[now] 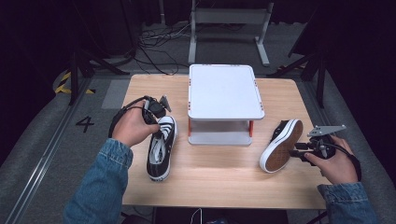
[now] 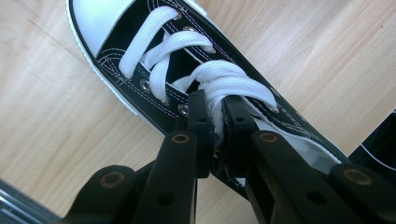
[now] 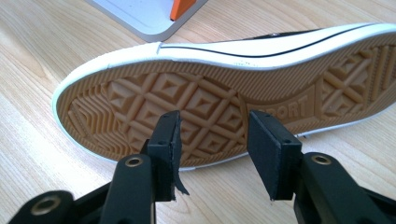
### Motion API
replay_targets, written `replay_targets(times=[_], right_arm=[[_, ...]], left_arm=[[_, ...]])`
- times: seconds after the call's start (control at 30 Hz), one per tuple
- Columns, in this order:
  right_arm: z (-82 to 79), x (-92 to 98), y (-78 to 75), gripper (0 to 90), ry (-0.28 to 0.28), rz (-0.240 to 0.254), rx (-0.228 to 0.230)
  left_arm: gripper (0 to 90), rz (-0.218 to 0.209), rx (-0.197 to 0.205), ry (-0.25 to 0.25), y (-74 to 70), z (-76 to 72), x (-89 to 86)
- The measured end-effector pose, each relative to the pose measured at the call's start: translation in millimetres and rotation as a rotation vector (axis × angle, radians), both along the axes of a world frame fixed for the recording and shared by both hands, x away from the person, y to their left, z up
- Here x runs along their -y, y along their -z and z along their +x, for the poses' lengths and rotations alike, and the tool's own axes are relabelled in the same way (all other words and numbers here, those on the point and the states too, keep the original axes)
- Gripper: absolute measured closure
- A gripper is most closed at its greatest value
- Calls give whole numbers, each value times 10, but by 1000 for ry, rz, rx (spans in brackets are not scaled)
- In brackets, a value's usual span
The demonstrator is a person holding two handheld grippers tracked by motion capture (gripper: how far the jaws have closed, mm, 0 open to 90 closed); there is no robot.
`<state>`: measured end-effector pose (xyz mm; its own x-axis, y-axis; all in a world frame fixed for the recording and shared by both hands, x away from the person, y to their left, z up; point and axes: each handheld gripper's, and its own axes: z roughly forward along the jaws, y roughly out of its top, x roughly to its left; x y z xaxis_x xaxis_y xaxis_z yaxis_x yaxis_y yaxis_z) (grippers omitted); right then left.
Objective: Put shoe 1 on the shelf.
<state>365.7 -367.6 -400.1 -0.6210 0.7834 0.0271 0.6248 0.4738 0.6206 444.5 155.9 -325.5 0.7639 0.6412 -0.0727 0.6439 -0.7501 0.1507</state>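
Pinching the white laces and tongue, your left gripper [image 2: 215, 126] has its jaws closed on the left sneaker [image 1: 161, 147], black canvas with a white toe cap, lying left of the grey two-tier shelf [image 1: 225, 93]; its heel is cut off in the left gripper view. Right of that shelf, the right sneaker [image 1: 281, 144] lies on its side, showing you its tan diamond-tread sole; your right gripper [image 3: 212, 140] stands wide, empty.

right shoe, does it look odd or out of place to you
Yes. The right shoe lies tipped on its side, its tan sole facing the open right claw, while the left shoe stands upright. The claw's left pad also looks torn at its lower edge.
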Motion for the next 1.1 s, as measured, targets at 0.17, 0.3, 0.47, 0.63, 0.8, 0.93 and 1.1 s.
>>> replay_targets(times=[0.17, 0.3, 0.47, 0.63, 0.8, 0.93, 1.1], right_arm=[[-43, 38, 2, 561, 14, 0, -1], [-67, 65, -6, 562, 23, -1, 3], [-93, 100, -37, 562, 34, 12, 12], [-97, 122, -58, 562, 38, 18, 19], [-91, 125, -63, 561, 34, 24, 21], [-109, 126, -84, 561, 33, 28, 28], [-122, 146, -82, 561, 40, 31, 30]], left_arm=[[846, -2, 32, -5, -212, 29, 9], [845, -9, 60, 0, -363, 53, 18], [844, 3, 111, 9, -586, 112, 46], [844, 20, 132, -4, -738, 136, 72], [843, 23, 162, 13, -916, 175, 121], [843, 7, 181, 4, -1087, 225, 115], [844, 9, 210, -15, -1223, 257, 123]])
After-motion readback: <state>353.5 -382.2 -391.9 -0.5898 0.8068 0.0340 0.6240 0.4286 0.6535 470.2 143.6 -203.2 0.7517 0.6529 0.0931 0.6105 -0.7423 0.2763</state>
